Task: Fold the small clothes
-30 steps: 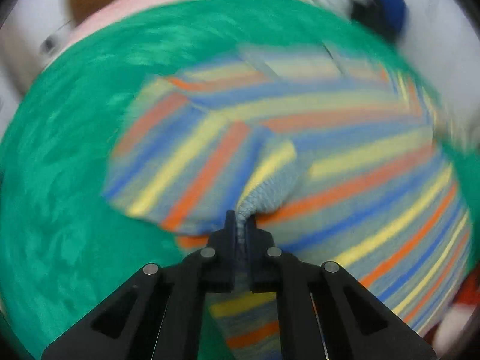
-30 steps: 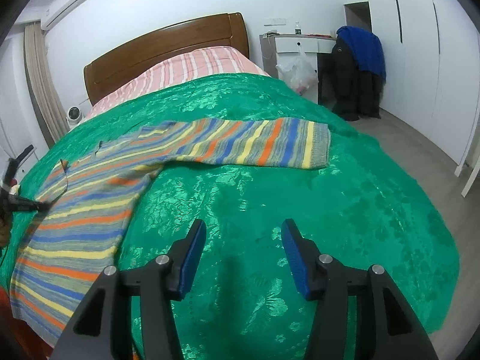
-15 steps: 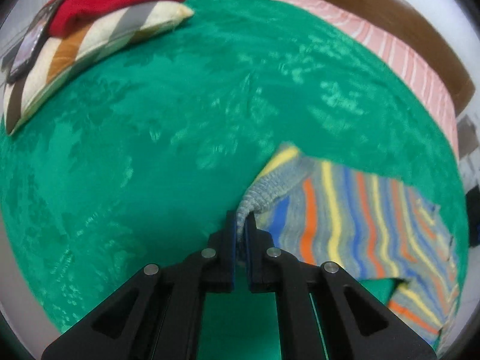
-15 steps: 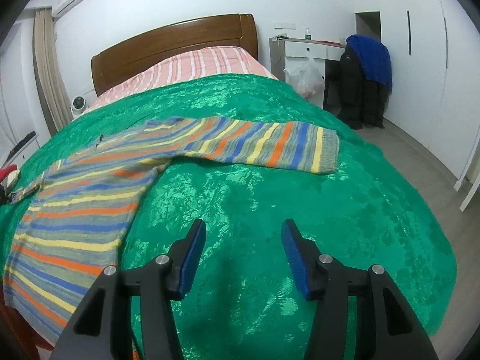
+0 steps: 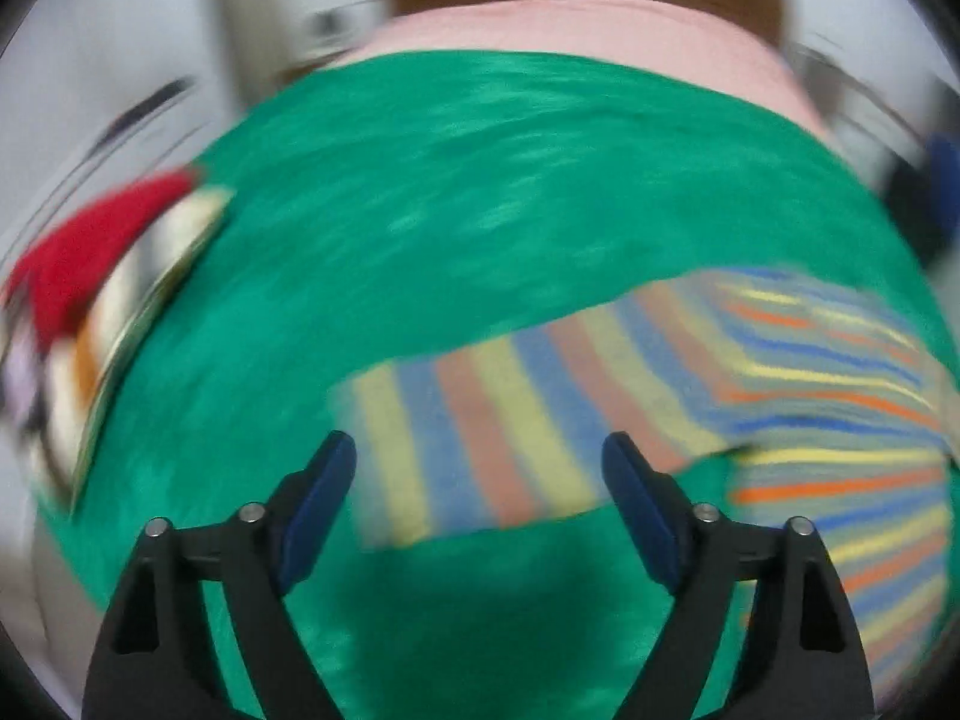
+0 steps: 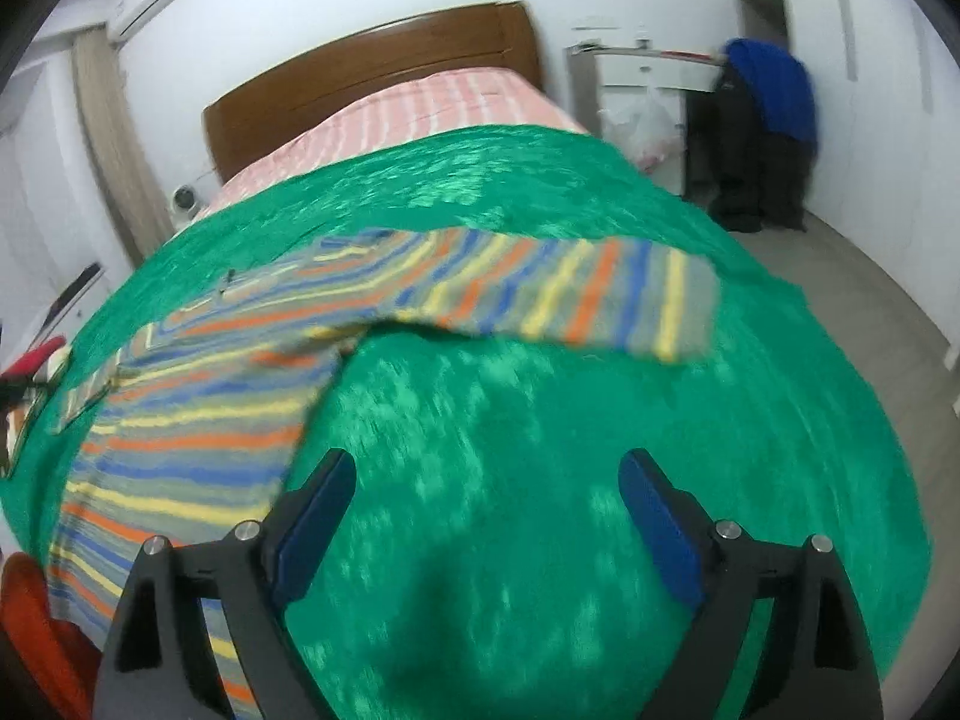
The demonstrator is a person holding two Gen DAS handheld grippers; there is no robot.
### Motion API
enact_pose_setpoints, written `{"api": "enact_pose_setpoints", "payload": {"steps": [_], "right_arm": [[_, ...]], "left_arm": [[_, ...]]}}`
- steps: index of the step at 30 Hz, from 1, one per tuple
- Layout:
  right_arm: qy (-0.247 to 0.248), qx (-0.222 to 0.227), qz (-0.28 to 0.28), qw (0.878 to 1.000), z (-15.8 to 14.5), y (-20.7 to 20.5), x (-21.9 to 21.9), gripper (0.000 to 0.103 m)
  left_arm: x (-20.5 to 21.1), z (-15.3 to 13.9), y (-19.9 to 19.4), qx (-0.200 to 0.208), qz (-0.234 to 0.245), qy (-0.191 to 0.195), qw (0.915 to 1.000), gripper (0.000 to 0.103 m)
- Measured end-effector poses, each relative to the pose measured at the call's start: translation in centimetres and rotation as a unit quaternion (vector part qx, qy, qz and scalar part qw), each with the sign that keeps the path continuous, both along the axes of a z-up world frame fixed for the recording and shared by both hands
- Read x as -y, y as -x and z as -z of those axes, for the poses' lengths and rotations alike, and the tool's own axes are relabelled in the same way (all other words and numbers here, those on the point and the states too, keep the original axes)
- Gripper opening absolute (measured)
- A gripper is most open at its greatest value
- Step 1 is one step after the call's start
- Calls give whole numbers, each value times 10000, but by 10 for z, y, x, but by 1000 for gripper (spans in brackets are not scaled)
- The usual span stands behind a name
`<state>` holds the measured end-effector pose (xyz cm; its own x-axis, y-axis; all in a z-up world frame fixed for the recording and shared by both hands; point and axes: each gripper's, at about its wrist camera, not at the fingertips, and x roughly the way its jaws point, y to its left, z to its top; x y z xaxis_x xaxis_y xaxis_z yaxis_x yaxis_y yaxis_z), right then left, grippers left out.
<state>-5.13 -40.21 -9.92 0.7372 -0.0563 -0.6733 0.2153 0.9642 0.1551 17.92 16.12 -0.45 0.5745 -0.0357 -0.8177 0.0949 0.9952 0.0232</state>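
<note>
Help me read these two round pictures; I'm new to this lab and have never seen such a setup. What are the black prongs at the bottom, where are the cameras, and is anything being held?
There is no robot here. A person holds a two-finger tool in each hand, and a wide-angle camera on each tool looks forward along its fingers, which is why the pictures look round and bent.

The black prongs are those tools. One picture comes from the left gripper, the other from the right gripper. Both stand wide open with nothing between the blue pads, so nothing is held.

Below them is a bed with a green bedspread. On it lies a striped sweater, spread flat with one sleeve stretched sideways. The left view is blurred and shows the other sleeve just ahead of the fingers. A wooden headboard stands at the far end.
</note>
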Motion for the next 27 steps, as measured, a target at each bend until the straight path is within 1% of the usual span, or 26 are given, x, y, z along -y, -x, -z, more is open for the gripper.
{"api": "enact_pose_setpoints", "payload": {"steps": [1, 2, 4, 5, 6, 7, 8, 9, 10, 12, 14, 16, 17, 18, 19, 20, 21, 22, 23, 24, 25, 26, 27], "right_arm": [[70, 22, -188, 9998, -9, -17, -1, 89], [149, 86, -360, 9992, -19, -36, -3, 89], [140, 245, -716, 9970, -39, -78, -8, 89], [74, 322, -910, 9953, -48, -104, -12, 89], [10, 350, -1050, 9939, -53, -127, -14, 89], [-114, 221, -1280, 9915, -56, -163, -17, 89], [-155, 103, -1372, 9904, -55, -183, -19, 89], [-215, -69, -1447, 9892, -51, -213, -21, 89], [-298, -328, -1561, 9867, -44, -248, -24, 88], [-274, -613, -1652, 9840, -32, -289, -26, 88], [-45, -944, -1981, 9756, -15, -329, -38, 88], [226, -1095, -2449, 9631, 0, -354, -50, 88], [319, -1204, -2610, 9573, 7, -365, -57, 87], [415, -1292, -2673, 9540, 16, -374, -62, 87], [474, -1388, -2674, 9524, 25, -383, -64, 87], [449, -1564, -2625, 9511, 37, -391, -65, 87], [387, -1763, -2569, 9494, 48, -396, -66, 82], [419, -1897, -2529, 9478, 57, -398, -69, 76], [574, -1891, -2592, 9454, 57, -397, -76, 45], [635, -1857, -2735, 9416, 53, -395, -83, 7], [866, -1837, -2786, 9387, 46, -390, -92, 6], [1231, -1792, -2745, 9367, 44, -387, -99, 6], [1670, -1749, -2667, 9329, 41, -384, -106, 6]], "left_arm": [[17, -7, -10, -27, 333, 124, 9994, 87], [37, -11, -26, -115, 714, 293, 9970, 88], [71, -7, -56, -302, 1231, 412, 9911, 88], [93, 1, -77, -357, 1399, 277, 9891, 88], [105, 7, -86, -384, 1457, 185, 9884, 88], [119, 15, -101, -435, 1536, 83, 9871, 88], [133, 25, -117, -489, 1604, -25, 9858, 87], [144, 36, -131, -541, 1671, -128, 9844, 87], [151, 42, -134, -577, 1706, -199, 9834, 87], [163, 62, -153, -655, 1746, -430, 9815, 87], [173, 80, -161, -729, 1937, -590, 9766, 87], [179, 95, -166, -801, 2161, -858, 9693, 88], [181, 102, -168, -833, 2251, -889, 9667, 90], [182, 103, -171, -840, 2222, -812, 9680, 91], [180, 103, -171, -880, 2181, -727, 9692, 86], [180, 102, -169, -983, 2194, -599, 9688, 61], [183, 100, -164, -1050, 2366, -502, 9646, 36], [190, 97, -156, -1075, 2554, -512, 9595, 6], [199, 94, -145, -837, 2585, -968, 9575, 4], [208, 92, -135, -592, 2632, -1400, 9527, 4], [216, 91, -127, -261, 2557, -1903, 9475, 4], [219, 88, -125, 2, 2404, -2139, 9468, 4], [220, 83, -127, 197, 2229, -2230, 9488, 4]]}}
